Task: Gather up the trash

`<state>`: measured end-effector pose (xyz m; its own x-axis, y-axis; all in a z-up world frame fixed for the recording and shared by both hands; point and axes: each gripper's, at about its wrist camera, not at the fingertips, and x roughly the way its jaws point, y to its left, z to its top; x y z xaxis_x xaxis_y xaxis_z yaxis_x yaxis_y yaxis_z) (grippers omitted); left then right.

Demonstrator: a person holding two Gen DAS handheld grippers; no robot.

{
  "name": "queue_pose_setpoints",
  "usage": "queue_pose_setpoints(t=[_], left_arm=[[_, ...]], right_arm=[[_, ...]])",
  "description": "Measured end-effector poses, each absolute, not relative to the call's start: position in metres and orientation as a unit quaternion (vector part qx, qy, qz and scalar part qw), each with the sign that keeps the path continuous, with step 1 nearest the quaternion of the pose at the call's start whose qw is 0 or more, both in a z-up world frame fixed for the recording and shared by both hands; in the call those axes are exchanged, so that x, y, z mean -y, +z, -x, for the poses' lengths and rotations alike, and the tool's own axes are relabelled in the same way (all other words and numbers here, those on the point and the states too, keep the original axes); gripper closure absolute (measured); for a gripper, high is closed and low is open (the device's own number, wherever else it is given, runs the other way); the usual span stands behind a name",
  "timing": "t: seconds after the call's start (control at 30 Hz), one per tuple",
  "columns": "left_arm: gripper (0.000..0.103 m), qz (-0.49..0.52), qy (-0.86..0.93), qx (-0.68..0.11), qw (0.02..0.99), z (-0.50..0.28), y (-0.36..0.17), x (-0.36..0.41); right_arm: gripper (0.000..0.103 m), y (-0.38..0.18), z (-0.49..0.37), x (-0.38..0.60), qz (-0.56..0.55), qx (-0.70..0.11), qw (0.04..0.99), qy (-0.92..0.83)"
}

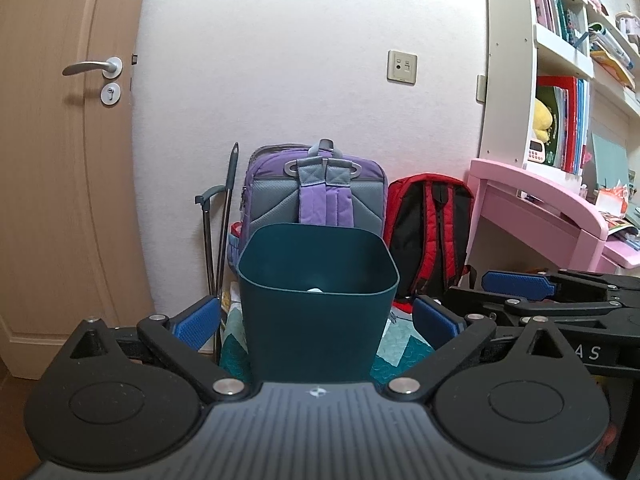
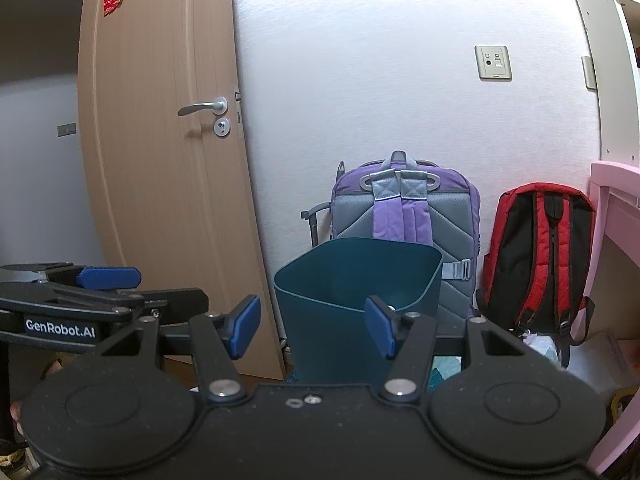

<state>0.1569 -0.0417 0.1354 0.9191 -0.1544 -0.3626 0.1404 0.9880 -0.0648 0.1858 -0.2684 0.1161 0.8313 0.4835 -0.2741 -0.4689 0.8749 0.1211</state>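
Jaws on the left gripper (image 1: 316, 320) are spread as wide as they go, nothing between the blue pads; the bin (image 1: 316, 300) sits beyond that gap, centre of the frame, pads not touching it. Right gripper (image 2: 312, 326) jaws are apart too, narrower, nothing pinched. Its right pad (image 2: 380, 326) overlaps the bin (image 2: 356, 304) rim in the pic; can't tell if it touches.

Both grippers point fwd and tilt slightly down, side by side at abt the same height. In the left cam the right gripper (image 1: 516, 286) shows at mid-right edge; in the right cam the left gripper (image 2: 108, 276) shows at lower left.

Bin is dark teal, open top, standing upright on the floor in front of a purple backpack (image 1: 316, 196). A small white scrap (image 1: 315, 290) peeks over its front rim, inside. Red backpack (image 1: 432, 232) to the right, near a pink desk (image 1: 536, 208). Door (image 1: 60, 160) at left, against a white wall (image 1: 300, 80).
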Motion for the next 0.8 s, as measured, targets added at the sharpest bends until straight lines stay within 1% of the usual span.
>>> queue_pose_setpoints(t=[0.27, 0.5, 0.8], left_arm=[[0.000, 0.007, -0.065, -0.178, 0.982, -0.147, 0.133, 0.049], [0.000, 0.034, -0.054, -0.177, 0.982, -0.145, 0.131, 0.039], [0.000, 0.053, -0.042, -0.185, 0.980, -0.144, 0.122, 0.029]], right_arm=[[0.046, 0.107, -0.179, 0.276, -0.035, -0.150, 0.955, 0.252], [0.046, 0.098, -0.166, 0.291, -0.050, -0.145, 0.956, 0.248], [0.046, 0.070, -0.158, 0.307, -0.081, -0.169, 0.954, 0.233]])
